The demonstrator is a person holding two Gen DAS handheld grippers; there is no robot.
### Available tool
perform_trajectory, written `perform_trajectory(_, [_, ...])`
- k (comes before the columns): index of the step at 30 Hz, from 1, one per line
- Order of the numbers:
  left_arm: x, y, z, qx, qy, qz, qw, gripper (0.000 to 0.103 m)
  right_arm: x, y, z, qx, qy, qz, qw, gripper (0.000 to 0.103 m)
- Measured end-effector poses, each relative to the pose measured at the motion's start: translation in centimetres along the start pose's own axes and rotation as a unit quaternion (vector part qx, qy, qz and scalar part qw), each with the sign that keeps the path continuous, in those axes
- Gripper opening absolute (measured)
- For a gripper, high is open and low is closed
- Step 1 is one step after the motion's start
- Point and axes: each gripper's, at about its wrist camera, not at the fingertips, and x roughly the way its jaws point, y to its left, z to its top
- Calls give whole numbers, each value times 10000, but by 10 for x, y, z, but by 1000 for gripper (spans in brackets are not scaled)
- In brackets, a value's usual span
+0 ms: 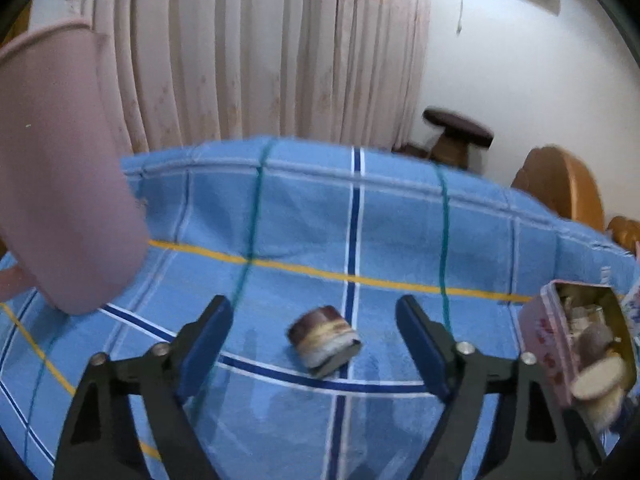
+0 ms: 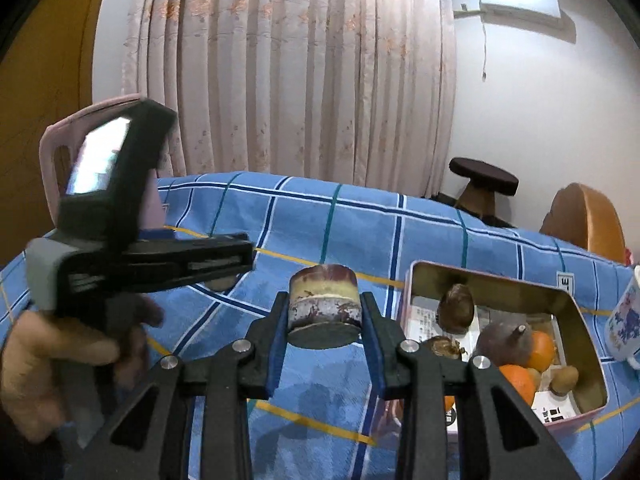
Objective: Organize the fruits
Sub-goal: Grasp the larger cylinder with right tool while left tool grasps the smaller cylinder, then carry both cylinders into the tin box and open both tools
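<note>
In the left wrist view everything is smeared by blur. A pink plastic object (image 1: 60, 168) fills the left side and is cut off by the frame edge, so its whole shape cannot be read. At the right edge a rectangular pink tin with a gold metal lining (image 1: 536, 332) is only partly in frame, and its contents are too blurred to name. The left hand-held gripper (image 1: 314, 306) points down at a blue checked cloth (image 1: 304, 216). Its black arms and blue pads stand spread and grasp nothing. A short purple-brown cylindrical chunk with pale bands (image 1: 324, 338) lies on its side on the cloth ahead, between the fingers in the picture but clear of both. The right wrist view is sharper. The right hand-held gripper (image 2: 325, 300) is clenched on a second short purple-brown cylinder with a flat grey cut end (image 2: 324, 284). The cylinder is upright and lifted off the cloth, at the frame's centre just left of the tin (image 2: 496, 280). In the tin lie two glossy oranges (image 2: 516, 380), a round dull purple fruit (image 2: 504, 342), and smaller brown pieces that are partly hidden. A white mug with a blue flower print (image 2: 624, 320) is cut off at the right edge. At the left a person's hand (image 2: 52, 360) grips the handle of the left hand-held gripper (image 2: 246, 258), seen side-on and pointing right. Its fingers overlap, and its body hides much of the pink object.
</note>
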Motion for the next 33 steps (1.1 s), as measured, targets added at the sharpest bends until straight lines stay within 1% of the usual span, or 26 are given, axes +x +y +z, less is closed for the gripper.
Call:
perform_trajectory(1, [6, -5, 0, 35, 101, 68, 9999, 77, 2, -2, 0, 28, 1, 2, 10000, 36])
perform_trajectory(3, [15, -12, -2, 141, 221, 172, 9995, 68, 2, -5, 1, 77, -8, 39, 10000, 36])
perform_trajectory(4, [19, -15, -3, 185, 312, 203, 9991, 66, 3, -6, 2, 112, -17, 68, 9999, 36])
perform_trajectory(5, [21, -13, -5, 183, 380, 184, 9989, 60, 3, -6, 3, 122, -21, 75, 9999, 36])
perform_trajectory(7, [21, -10, -4, 86, 418, 150, 9990, 57, 4, -5, 2, 119, -16, 73, 9999, 36])
perform_trajectory(9, [24, -3, -4, -73, 533, 20, 9986, 46, 4, -6, 3, 121, 1, 88, 9999, 36])
perform_trajectory(13, [21, 4, -5, -215, 461, -258, 9984, 45, 4, -5, 1, 132, -20, 88, 9999, 36])
perform_trajectory(16, [10, 6, -8, -198, 196, -180, 9994, 45, 5, -1, -2, 44, -83, -12, 10000, 36])
perform_trajectory(21, [-16, -3, -13, 115, -387, 96, 9991, 45, 4, 0, -5, 51, -221, -113, 9997, 36])
perform_trajectory(24, [-29, -7, -20, 266, -609, 135, 9977, 45, 3, -2, -4, 77, -246, -119, 9996, 36])
perform_trajectory(30, [-50, -8, -32, 416, -927, 264, 9945, 45, 1, 2, -5, 59, -294, -178, 9994, 36])
perform_trajectory(33, [-57, -8, -33, 467, -1017, 300, 9933, 45, 0, 4, -8, 57, -295, -230, 9993, 36])
